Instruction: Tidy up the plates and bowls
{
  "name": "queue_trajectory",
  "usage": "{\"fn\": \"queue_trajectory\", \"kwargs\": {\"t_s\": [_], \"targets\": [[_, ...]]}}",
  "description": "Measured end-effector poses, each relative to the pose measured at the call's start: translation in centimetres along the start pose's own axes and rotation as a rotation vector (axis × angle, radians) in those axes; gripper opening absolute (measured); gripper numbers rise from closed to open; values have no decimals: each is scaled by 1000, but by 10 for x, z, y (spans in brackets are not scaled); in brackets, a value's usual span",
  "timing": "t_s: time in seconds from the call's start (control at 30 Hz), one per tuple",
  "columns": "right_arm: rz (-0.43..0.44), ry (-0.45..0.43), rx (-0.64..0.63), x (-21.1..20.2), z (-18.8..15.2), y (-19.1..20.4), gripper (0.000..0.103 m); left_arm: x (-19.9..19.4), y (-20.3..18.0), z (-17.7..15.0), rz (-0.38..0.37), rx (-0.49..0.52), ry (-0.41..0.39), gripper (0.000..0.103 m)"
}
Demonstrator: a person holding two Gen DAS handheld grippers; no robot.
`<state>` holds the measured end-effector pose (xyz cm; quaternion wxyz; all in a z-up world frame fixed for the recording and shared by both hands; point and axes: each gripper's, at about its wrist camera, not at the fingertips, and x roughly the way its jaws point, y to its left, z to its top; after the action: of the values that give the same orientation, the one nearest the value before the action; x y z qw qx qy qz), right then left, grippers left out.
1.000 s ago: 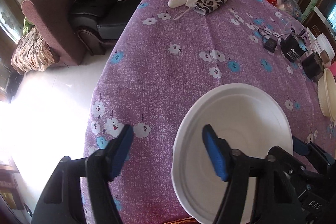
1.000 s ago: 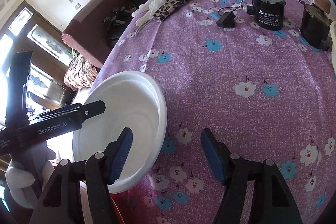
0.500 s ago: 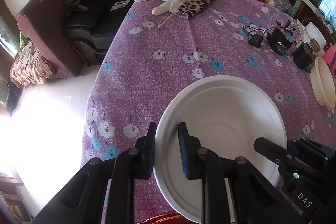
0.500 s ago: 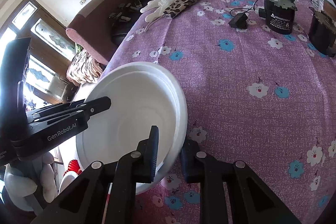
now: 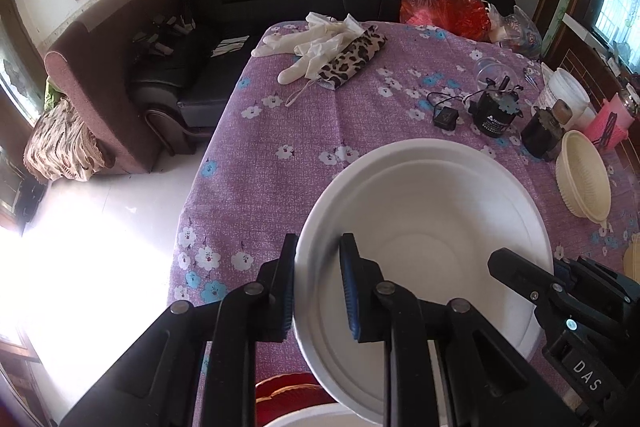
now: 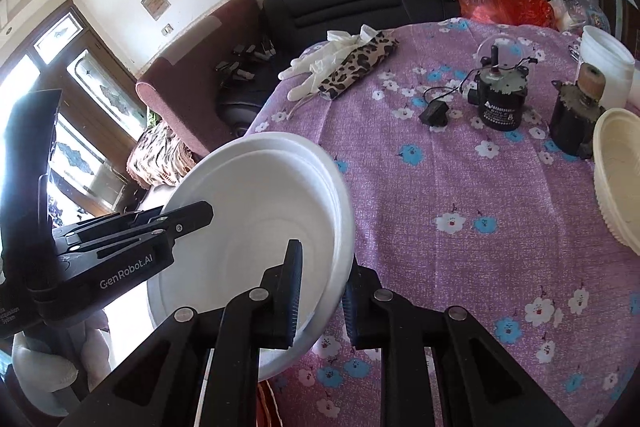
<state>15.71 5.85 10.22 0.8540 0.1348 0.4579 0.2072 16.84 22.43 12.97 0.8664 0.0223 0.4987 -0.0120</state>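
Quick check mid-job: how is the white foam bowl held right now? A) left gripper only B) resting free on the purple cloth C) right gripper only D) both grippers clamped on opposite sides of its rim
D: the left gripper pinches one side of the white foam bowl rim, and the right gripper pinches the opposite side.

Black left gripper (image 5: 319, 289), blue-padded jaws, silver rivets, "GenRobot.AI" lettering.

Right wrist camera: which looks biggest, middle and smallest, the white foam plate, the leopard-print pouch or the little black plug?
1. White foam plate, though it is nearest the camera, which inflates it.
2. Leopard-print pouch.
3. Little black plug.
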Motion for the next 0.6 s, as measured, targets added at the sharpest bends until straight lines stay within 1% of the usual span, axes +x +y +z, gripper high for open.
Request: {"fn": "queue_trajectory", "kwargs": {"t_s": [0.3,0.6], "targets": [[-27,-87,-55,-62,-22,4,20,-50,-24,-35,-17,-30,-95,20],[-13,-129,-104,-112,-63,17,20,-94,-26,-83,-37,-100,-148,20]]}}
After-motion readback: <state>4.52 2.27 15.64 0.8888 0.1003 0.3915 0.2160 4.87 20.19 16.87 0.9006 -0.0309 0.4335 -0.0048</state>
